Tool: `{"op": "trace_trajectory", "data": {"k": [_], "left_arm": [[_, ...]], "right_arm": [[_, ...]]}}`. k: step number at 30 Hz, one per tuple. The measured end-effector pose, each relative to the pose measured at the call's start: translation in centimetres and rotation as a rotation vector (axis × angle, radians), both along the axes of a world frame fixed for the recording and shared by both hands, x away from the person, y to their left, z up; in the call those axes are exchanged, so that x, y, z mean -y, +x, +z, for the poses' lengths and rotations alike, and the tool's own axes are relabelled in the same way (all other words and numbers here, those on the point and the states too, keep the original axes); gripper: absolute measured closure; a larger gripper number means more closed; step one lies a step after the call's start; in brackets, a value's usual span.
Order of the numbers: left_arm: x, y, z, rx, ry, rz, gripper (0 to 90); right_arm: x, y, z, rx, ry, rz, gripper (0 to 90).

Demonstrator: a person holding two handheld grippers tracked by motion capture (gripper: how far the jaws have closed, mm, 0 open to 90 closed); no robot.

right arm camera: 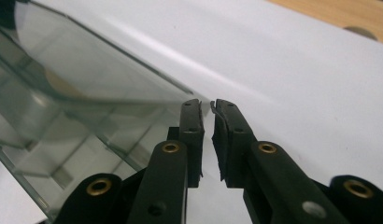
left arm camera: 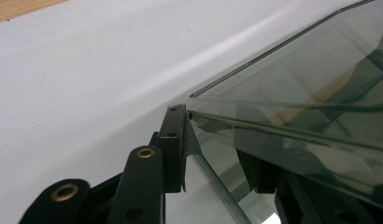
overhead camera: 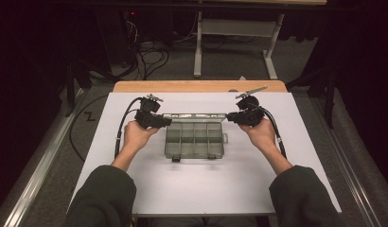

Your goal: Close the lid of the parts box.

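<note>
White table sheet (overhead camera: 135, 189) bare around open clear box (overhead camera: 194, 140), left claw (left arm camera: 217, 144) pinching lid (left arm camera: 292, 93), right claw (right arm camera: 207, 140) nearly pressed together, empty

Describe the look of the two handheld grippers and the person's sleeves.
Both the left gripper and the right gripper are black, with straight flat-faced jaws on linked bars fastened by brass-coloured rivets. A black cable loops from each toward the wrist. The right one carries a grey plate on top. The sleeves are dark olive green.
</note>
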State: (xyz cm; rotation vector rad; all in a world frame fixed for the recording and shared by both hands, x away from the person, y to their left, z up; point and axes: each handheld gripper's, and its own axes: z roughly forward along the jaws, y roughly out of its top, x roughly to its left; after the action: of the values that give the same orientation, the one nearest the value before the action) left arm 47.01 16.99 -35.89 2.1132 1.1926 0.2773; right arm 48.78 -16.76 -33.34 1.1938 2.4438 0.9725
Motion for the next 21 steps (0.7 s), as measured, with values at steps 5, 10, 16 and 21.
{"op": "trace_trajectory", "data": {"k": [5,10,16,21], "left_arm": [[-0.3,-0.8,-0.2,-0.013,0.039,-0.022,66.3],[-1.0,-1.7,-0.6,-0.035,0.075,-0.029,66.9],[-2.8,-2.4,0.3,0.001,0.011,0.043,67.8],[-2.8,-3.8,1.6,0.081,-0.083,0.037,69.5]], "right_arm": [[-0.5,-0.2,0.9,0.018,0.025,0.012,83.8],[-0.4,-0.4,0.9,0.004,0.042,0.031,83.7],[-0.4,-0.8,0.8,-0.009,0.021,0.067,83.8],[-0.5,-1.7,0.0,-0.018,-0.005,0.099,83.8]]}}
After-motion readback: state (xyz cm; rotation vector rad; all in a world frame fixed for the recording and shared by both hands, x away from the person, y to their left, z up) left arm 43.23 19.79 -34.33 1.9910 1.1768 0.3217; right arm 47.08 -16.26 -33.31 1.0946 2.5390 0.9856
